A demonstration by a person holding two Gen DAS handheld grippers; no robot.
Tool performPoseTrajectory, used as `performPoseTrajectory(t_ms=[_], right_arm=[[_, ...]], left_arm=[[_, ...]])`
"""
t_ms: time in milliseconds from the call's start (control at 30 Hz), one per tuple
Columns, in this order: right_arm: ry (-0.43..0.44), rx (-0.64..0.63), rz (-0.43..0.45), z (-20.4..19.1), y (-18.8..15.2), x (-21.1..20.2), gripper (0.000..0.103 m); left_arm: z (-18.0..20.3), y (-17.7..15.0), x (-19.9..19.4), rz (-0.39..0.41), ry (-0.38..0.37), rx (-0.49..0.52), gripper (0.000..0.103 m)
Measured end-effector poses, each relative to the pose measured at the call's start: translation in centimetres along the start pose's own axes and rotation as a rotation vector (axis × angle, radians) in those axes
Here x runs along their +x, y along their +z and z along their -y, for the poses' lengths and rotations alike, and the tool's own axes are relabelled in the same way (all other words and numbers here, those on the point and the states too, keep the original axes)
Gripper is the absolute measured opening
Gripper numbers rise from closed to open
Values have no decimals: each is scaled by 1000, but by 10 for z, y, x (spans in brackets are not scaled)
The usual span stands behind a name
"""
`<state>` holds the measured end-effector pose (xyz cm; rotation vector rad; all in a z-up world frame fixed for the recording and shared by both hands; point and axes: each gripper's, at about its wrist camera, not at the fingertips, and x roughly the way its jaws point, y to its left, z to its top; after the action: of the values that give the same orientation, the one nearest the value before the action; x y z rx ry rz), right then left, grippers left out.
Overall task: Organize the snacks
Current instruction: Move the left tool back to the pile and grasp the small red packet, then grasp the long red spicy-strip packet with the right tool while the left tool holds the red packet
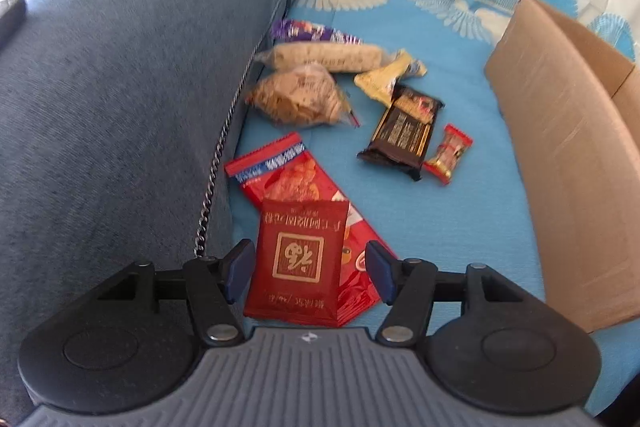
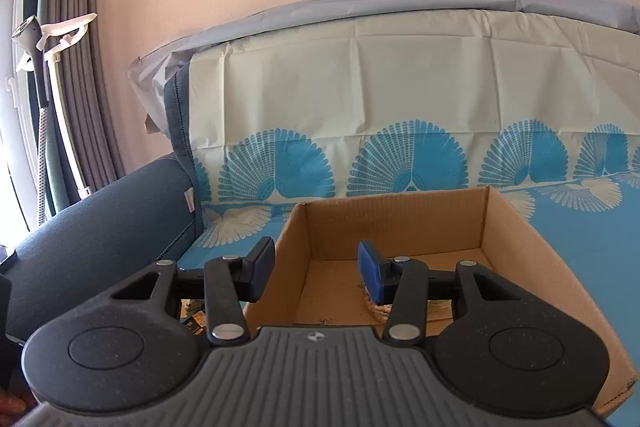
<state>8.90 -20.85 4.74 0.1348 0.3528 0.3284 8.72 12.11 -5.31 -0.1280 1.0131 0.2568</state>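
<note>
Your left gripper gapes around a dark-red square foil packet; roughly 7 more snacks wait. Right gripper hangs open over the near-empty brown cardboard box.

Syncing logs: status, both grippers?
Left gripper open, straddling dark red packet. Right gripper open, empty, over cardboard box. Nothing blocking.
</note>
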Motion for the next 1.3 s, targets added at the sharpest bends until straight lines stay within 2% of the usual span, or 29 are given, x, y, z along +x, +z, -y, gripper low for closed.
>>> performPoseTrajectory(t_ms=[200, 267, 333, 433, 533, 633, 700, 833, 933, 1000, 1100, 1167, 1300], right_arm=[[72, -37, 1, -19, -4, -3, 48], [93, -54, 2, -24, -4, -4, 48], [119, -70, 1, -29, -4, -5, 48], [151, -97, 1, -36, -4, -7, 48], [185, -110, -4, -43, -5, -10, 48], [213, -139, 0, -51, -7, -15, 49], [236, -167, 2, -57, -9, -18, 49], [281, -244, -2, -74, -18, -26, 49], [317, -297, -21, -89, -27, -29, 49], [339, -314, -46, -97, -33, -30, 49], [373, -316, -107, -109, -41, -24, 49], [388, -326, -162, -118, -49, -16, 49], [386, -338, -257, -131, -65, -1, 49]], left_arm=[[1, 4, 17, -53, 5, -24, 66], [3, 5, 20, -49, 4, -26, 62], [5, 6, 21, -41, -5, -22, 54], [8, 6, 21, -31, -27, 2, 49], [11, 5, 21, -52, -108, 33, 49], [10, 3, 23, -110, -242, 56, 49], [9, 1, 21, -122, -284, 59, 49], [5, -5, 6, -44, -174, 4, 49], [0, -8, 4, -76, -90, -44, 51], [-5, -8, 6, -107, -90, -73, 55], [-10, -7, 7, -122, -80, -100, 55], [-11, -8, 9, -133, -80, -108, 49], [-21, -8, 8, -118, -100, -163, 47]])
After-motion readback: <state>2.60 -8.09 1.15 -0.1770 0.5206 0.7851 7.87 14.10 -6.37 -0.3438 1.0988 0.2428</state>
